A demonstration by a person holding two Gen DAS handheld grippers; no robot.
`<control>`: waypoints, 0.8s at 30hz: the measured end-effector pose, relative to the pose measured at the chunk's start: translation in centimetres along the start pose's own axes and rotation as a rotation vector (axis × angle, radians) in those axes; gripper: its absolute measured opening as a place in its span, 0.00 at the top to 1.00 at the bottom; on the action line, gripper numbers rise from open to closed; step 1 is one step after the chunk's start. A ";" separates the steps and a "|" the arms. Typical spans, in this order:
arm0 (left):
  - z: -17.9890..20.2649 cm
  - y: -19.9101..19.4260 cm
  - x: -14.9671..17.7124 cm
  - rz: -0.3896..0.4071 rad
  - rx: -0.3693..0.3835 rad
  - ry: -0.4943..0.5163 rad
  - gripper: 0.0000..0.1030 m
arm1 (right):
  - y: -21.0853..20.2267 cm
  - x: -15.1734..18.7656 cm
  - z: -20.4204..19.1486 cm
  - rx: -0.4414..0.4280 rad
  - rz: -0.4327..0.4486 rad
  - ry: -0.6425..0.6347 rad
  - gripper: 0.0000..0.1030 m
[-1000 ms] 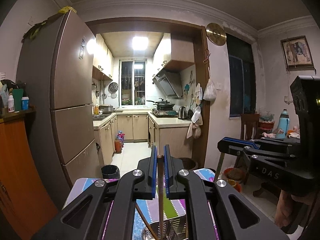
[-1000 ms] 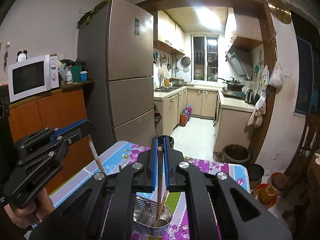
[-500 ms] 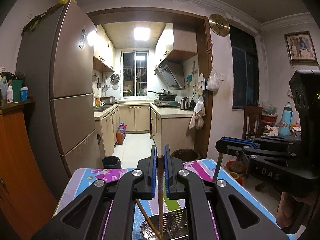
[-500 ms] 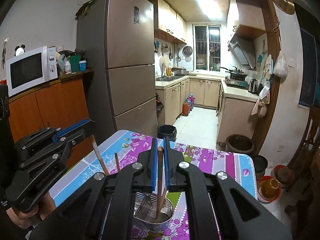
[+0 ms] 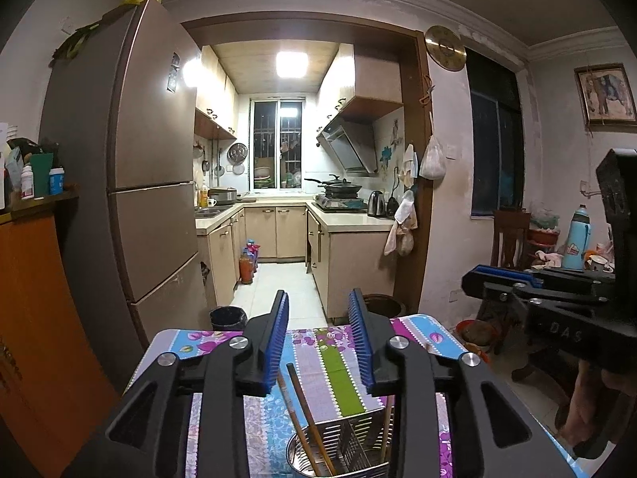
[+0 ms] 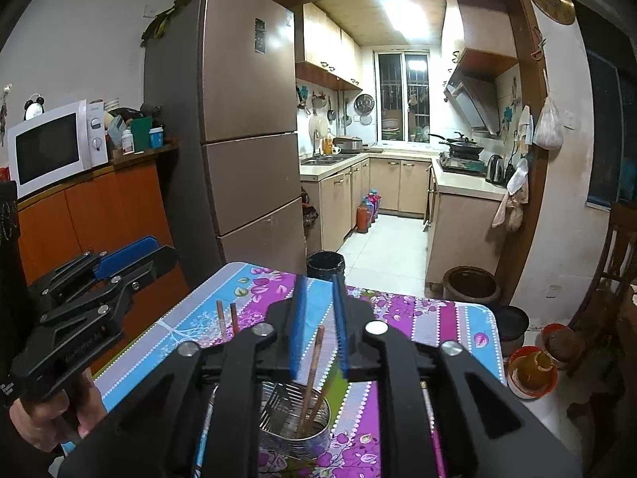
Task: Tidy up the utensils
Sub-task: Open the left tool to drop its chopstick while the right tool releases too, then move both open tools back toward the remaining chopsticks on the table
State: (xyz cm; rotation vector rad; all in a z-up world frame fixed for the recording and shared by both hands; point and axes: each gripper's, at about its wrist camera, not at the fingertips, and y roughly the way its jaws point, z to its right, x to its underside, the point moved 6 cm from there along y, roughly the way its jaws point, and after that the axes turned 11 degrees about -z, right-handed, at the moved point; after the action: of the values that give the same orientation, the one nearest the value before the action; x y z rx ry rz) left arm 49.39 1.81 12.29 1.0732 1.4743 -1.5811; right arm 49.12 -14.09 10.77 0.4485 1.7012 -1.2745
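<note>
A steel utensil holder point(image 5: 338, 450) point(image 6: 294, 422) stands on the floral tablecloth point(image 5: 342, 362). Brown wooden chopsticks point(image 5: 306, 418) point(image 6: 312, 374) stand loose in it. My left gripper point(image 5: 320, 318) is open just above the holder and holds nothing. My right gripper point(image 6: 318, 302) is open above the holder too, with a chopstick standing free between its blue pads point(image 6: 298, 330). Two more chopstick tips point(image 6: 227, 318) show left of the right gripper. Each gripper shows at the side of the other's view.
The table's far edge point(image 6: 358, 290) faces a kitchen doorway. A fridge point(image 6: 239, 127) and an orange cabinet with a microwave point(image 6: 51, 143) stand on the left. A black bin point(image 6: 324, 265) and a brown pot point(image 6: 469, 283) sit on the floor beyond.
Both grippers were shut on a chopstick each. They have opened, and the chopsticks now stand free in the holder. Both views have tilted down toward the table.
</note>
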 end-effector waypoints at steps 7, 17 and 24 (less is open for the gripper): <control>-0.3 -0.6 0.6 -0.005 -0.006 -0.003 0.63 | -1.2 0.4 0.1 -0.005 0.015 0.001 0.66; -1.2 -5.2 3.1 0.020 -0.024 0.002 0.44 | -7.5 2.6 -0.4 -0.023 0.065 0.006 0.36; -1.2 -11.0 6.0 0.061 -0.016 0.019 0.28 | -13.8 5.4 -2.4 -0.032 0.130 -0.019 0.15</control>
State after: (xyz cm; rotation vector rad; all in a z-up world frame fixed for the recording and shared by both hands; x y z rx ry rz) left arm 37.04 4.29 11.21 1.1166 1.4503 -1.5188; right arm 35.19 -18.63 13.94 0.5179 1.6470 -1.1533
